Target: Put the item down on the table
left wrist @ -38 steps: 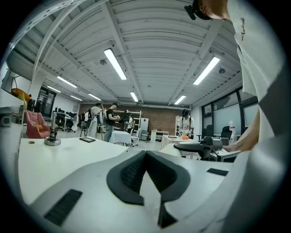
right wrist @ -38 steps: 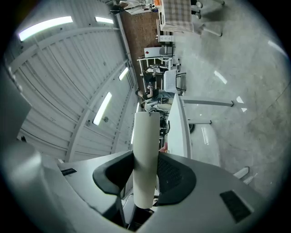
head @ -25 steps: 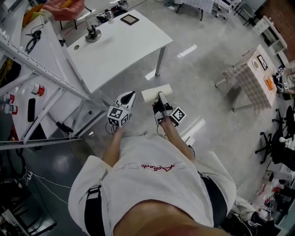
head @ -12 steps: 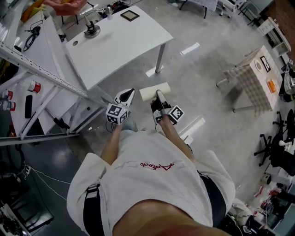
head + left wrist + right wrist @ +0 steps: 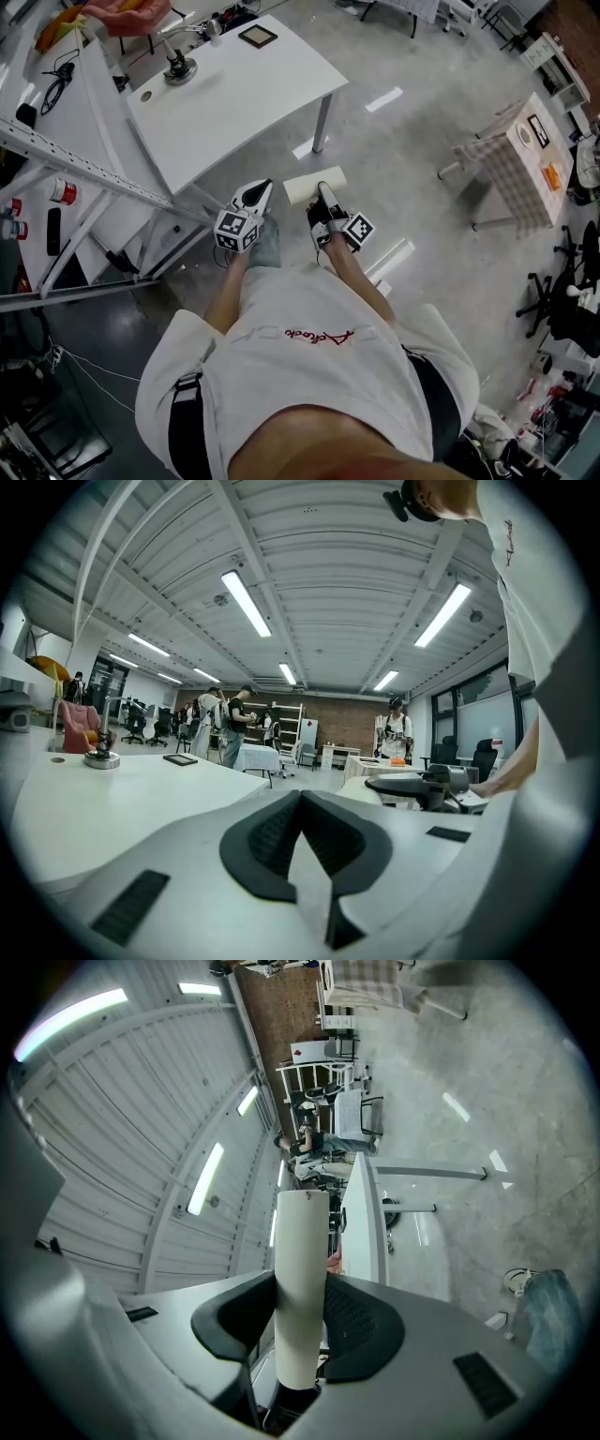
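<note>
Step in hand: you are carrying; the white roll [image 5: 304,189] is off the table [image 5: 234,98], held over the floor just near of the table's near right corner.

Where the roll is: in your right gripper [image 5: 323,193], lying about level and crosswise to the jaws, with most of its length sticking out to the left.

Right claw: closed on the roll [image 5: 301,1269]. In the right gripper view, both dark pads of the right gripper [image 5: 300,1321] press its sides close to one end, so the jaws stand partly apart around it.

Left claw: your left gripper [image 5: 259,197] carries nothing. In the left gripper view, the pads of the left gripper [image 5: 301,803] meet at the tips, and the tabletop [image 5: 84,803] lies beyond on the left.

Next move, as I judge it: bring the roll far and left over the bare near part of the top, lower it until it rests, then part the jaws.

Watch for: a round thing may roll off once freed, so let go gently and well in from the edge.
</note>
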